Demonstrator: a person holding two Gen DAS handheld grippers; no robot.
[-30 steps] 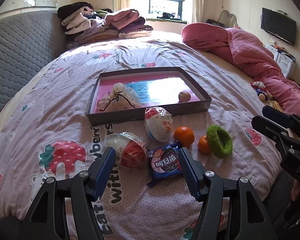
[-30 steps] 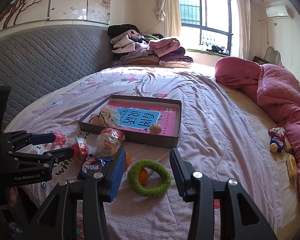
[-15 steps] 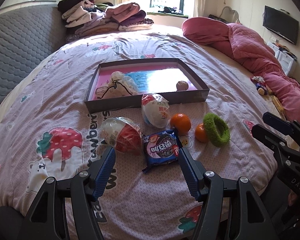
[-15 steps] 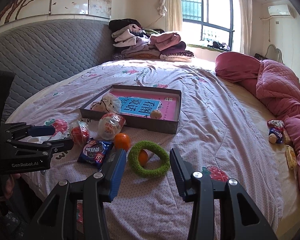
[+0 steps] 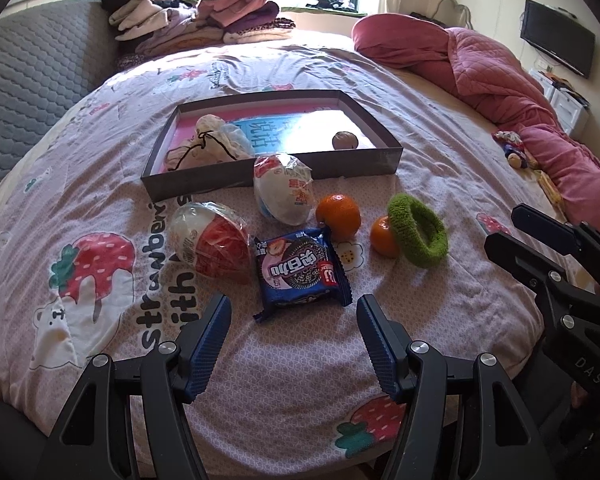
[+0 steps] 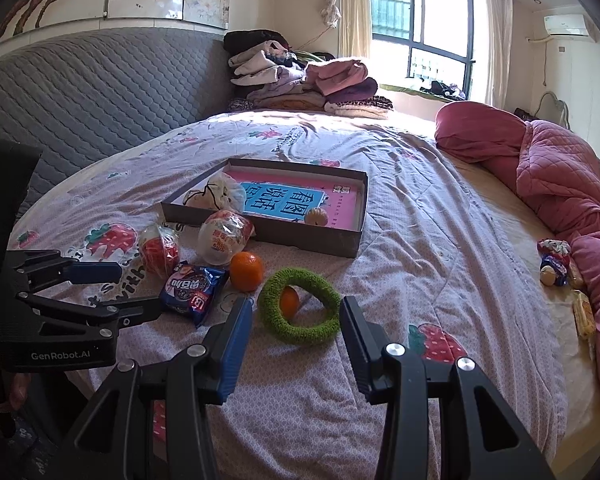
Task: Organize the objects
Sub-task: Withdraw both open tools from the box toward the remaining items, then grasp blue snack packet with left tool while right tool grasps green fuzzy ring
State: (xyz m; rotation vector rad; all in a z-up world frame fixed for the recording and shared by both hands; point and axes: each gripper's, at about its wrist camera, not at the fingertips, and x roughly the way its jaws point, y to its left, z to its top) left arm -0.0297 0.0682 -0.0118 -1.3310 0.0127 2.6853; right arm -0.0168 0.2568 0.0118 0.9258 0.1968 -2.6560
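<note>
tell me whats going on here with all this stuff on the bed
A person holds a gripper in each hand over a bed, sorting small things into a shallow box. A cloth pouch and one small round thing already lie in it. Both grippers are open and empty. The left gripper sits just short of a blue cookie packet; the right gripper faces a green ring leaning on a small orange. Another orange and two wrapped snacks wait outside the box.

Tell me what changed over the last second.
The left gripper tipped down and closed in on the cookie pack, open, gripping nothing. The right gripper stayed open before the green ring. Nothing on the bed or in the box moved.
</note>
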